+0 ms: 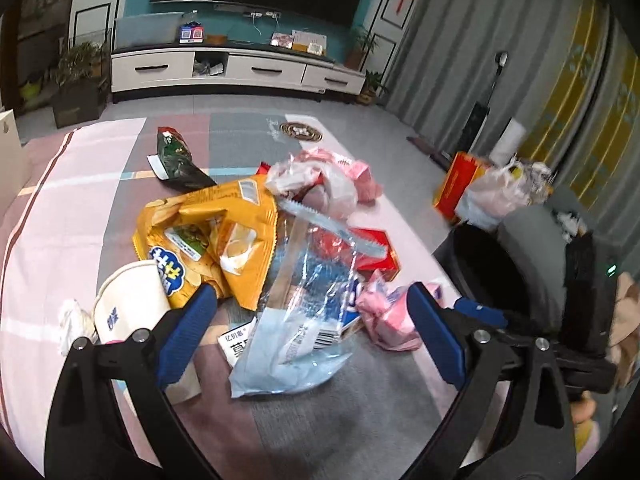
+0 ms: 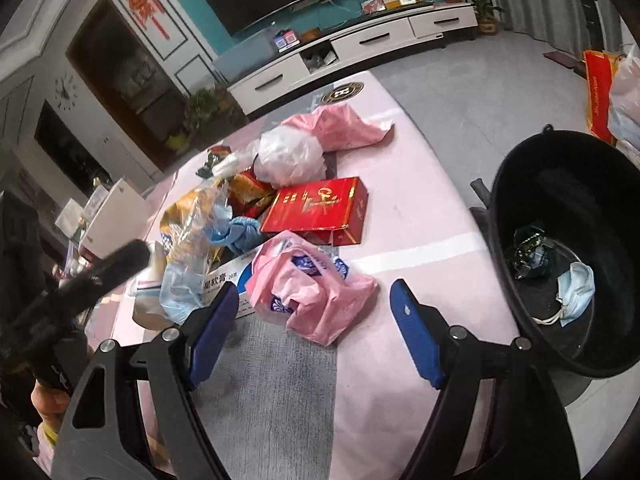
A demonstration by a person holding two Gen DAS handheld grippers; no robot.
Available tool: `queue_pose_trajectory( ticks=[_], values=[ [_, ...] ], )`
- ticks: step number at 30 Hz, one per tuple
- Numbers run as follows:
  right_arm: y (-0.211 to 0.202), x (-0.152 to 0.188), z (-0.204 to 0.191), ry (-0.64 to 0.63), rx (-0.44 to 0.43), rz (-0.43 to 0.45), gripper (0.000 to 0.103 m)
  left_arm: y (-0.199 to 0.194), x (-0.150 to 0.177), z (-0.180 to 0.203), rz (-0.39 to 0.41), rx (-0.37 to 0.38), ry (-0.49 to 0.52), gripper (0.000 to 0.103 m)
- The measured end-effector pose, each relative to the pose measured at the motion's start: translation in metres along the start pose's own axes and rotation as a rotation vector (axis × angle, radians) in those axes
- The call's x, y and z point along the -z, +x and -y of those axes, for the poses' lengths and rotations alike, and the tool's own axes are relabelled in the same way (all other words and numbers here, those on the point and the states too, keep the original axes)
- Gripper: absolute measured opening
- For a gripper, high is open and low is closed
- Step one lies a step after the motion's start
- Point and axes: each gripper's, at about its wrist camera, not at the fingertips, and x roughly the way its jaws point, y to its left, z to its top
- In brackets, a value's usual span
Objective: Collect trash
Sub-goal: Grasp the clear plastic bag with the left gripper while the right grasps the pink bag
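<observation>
A heap of trash lies on the table. In the left wrist view my left gripper [image 1: 312, 300] is open and empty, its blue fingers either side of a clear blue plastic wrapper [image 1: 296, 320]. A yellow chip bag [image 1: 208, 232], a paper cup [image 1: 128, 300] and a red box [image 1: 372, 252] lie around it. In the right wrist view my right gripper [image 2: 316, 300] is open and empty just before a crumpled pink bag [image 2: 308, 296]. The red box [image 2: 320, 208] lies behind it. A black bin [image 2: 568, 240] stands at the right, holding a face mask [image 2: 576, 292] and a dark wrapper [image 2: 528, 248].
A green snack bag [image 1: 176, 156], a white bag [image 2: 288, 152] and a pink bag [image 2: 344, 124] lie further back on the table [image 2: 420, 200]. A TV cabinet [image 1: 240, 68] stands beyond. An orange bag [image 2: 598, 92] and plastic bags sit on the floor right of the bin.
</observation>
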Motion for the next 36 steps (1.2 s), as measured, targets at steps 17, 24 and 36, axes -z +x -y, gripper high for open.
queue_pose_trajectory(
  ticks=[17,24,36],
  values=[
    [0.03,0.001,-0.005,0.022,0.005,-0.051,0.074,0.024,0.018,-0.007,-0.071,-0.029,-0.006,0.039],
    [0.026,0.001,-0.004,0.001,-0.015,-0.053,0.055,0.01,0.02,-0.005,-0.062,0.012,-0.028,0.031],
    [-0.015,0.0,0.002,0.033,-0.115,0.012,0.047,-0.051,0.019,-0.005,0.042,0.119,-0.06,0.029]
  ],
)
